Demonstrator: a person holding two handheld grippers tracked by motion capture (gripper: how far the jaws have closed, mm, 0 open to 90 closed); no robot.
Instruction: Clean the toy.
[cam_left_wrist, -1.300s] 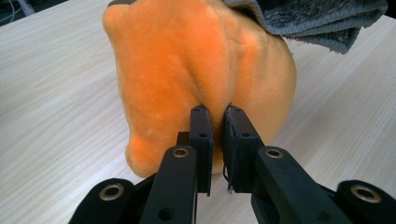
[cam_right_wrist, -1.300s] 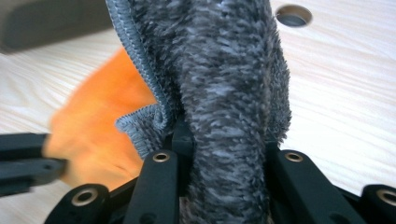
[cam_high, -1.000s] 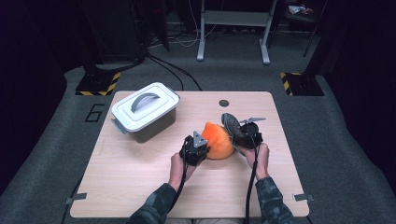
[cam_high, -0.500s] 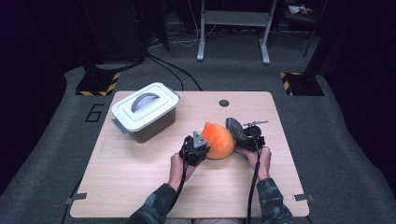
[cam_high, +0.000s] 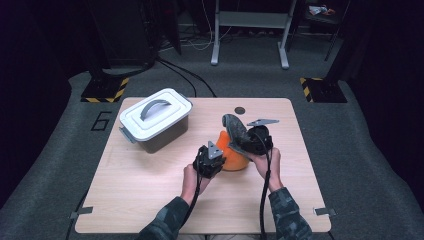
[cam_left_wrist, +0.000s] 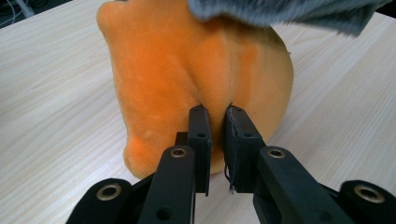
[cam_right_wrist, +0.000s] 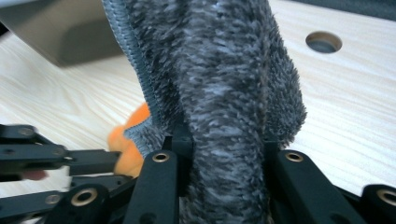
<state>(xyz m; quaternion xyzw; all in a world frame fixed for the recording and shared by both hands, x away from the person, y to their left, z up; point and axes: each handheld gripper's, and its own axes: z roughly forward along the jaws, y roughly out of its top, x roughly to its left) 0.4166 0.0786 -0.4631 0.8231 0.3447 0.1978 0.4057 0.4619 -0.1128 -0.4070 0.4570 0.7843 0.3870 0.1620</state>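
White lidded bin (cam_high: 156, 119) sits at the far-left of the counter (cam_high: 150, 200), lid on with a grey handle on top, contents hidden. Its grey wall also shows top left in the right gripper view (cam_right_wrist: 60, 32).

Orange plush (cam_high: 232, 155) sits mid-counter, between the 2 grippers, resting on the wood. Left gripper (cam_high: 209, 161) comes in from the plush's near-left side; in the left gripper view its fingers (cam_left_wrist: 200, 135) are pinched nearly together on a fold of the orange plush (cam_left_wrist: 187, 74), low on its near face, so it is clamped on that fabric. Right gripper (cam_high: 250, 141) is on the plush's right side and holds a grey fuzzy piece (cam_high: 234, 131) that rises up and leans over the top of the plush. In the right gripper view the grey fuzzy piece (cam_right_wrist: 219, 93) is wedged between the fingers (cam_right_wrist: 161, 182), ribbed edge running down its left side, grip clenched on it. A bit of orange shows low left there, behind the grey. In the left gripper view the grey piece (cam_left_wrist: 280, 11) drapes over the plush's top.

Counter is light wood laminate with 1 round cable hole (cam_high: 240, 110) near the far edge. Room is dark: grey carpet, yellow-black striped feet (cam_high: 105, 90) left and right, a metal stand (cam_high: 250, 30) at the back, a "6" marked on the floor (cam_high: 101, 121).
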